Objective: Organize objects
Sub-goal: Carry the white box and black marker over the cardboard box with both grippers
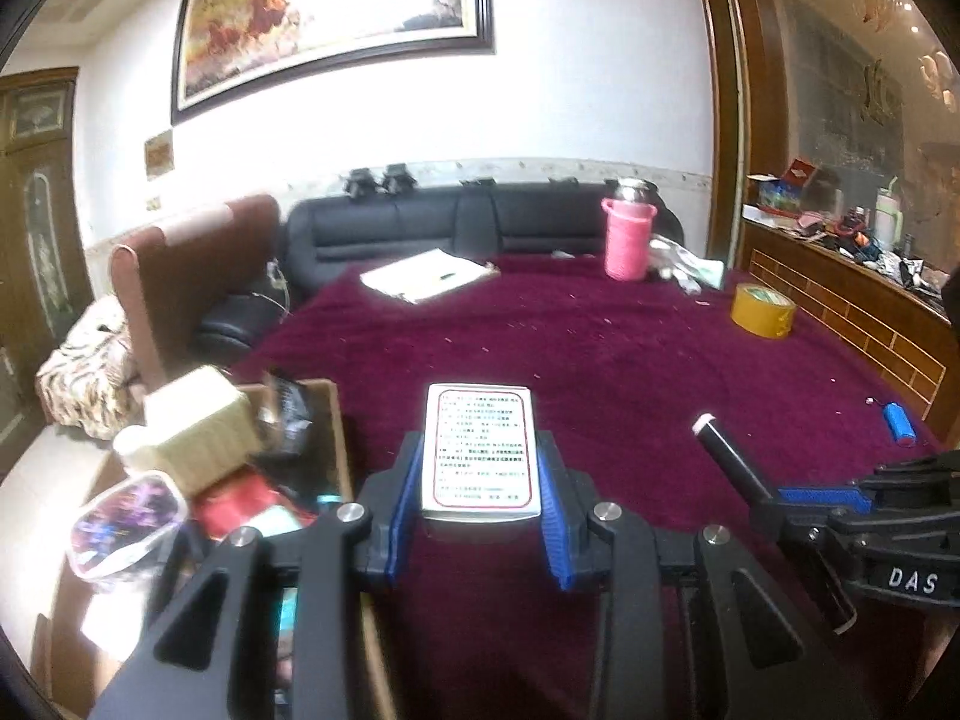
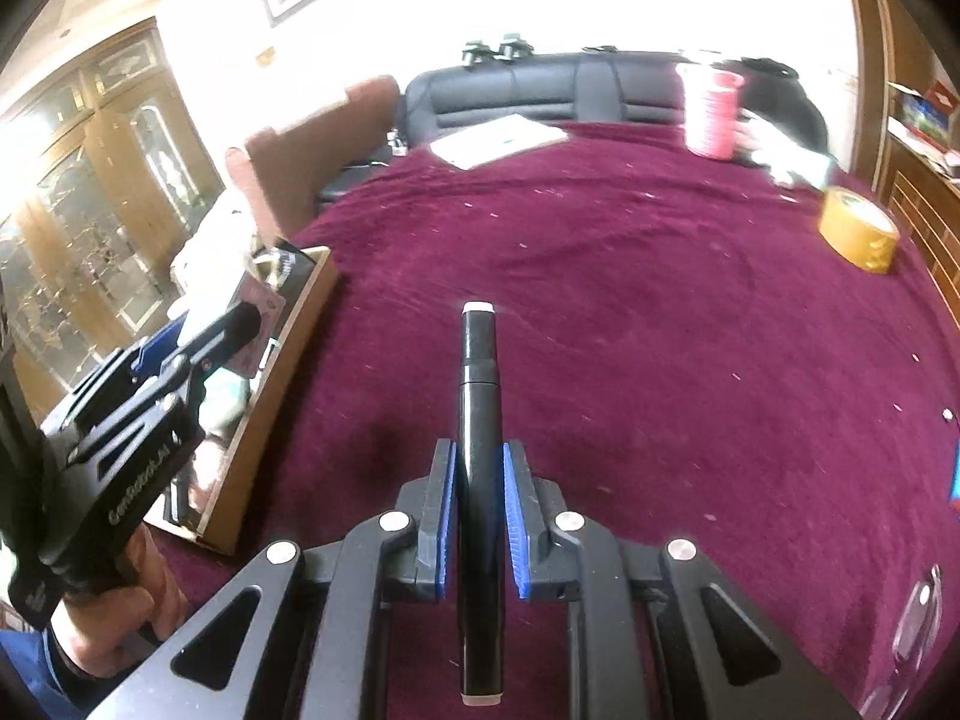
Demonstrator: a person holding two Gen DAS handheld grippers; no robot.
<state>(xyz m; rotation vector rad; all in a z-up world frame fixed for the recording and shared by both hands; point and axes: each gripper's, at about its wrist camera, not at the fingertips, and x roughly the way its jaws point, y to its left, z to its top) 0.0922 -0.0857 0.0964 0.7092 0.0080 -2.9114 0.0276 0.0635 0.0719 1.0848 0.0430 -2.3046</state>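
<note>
My left gripper [image 1: 478,456] is shut on a small white box with a red border and printed text [image 1: 478,450], held above the maroon tablecloth [image 1: 600,360]. It also shows in the right wrist view [image 2: 255,315], beside the wooden box. My right gripper [image 2: 479,459] is shut on a black marker with a white tip [image 2: 478,408], held above the cloth. In the left wrist view the marker [image 1: 729,456] sticks up at the right from the right gripper [image 1: 804,495]. A wooden box [image 1: 327,420] full of items stands at the table's left edge.
A yellow tape roll [image 1: 763,310], a pink bottle [image 1: 627,234] and papers with a pen [image 1: 429,274] lie on the far side. A blue battery [image 1: 898,422] lies at the right. A black sofa [image 1: 450,219] and a brown chair [image 1: 180,276] stand behind the table.
</note>
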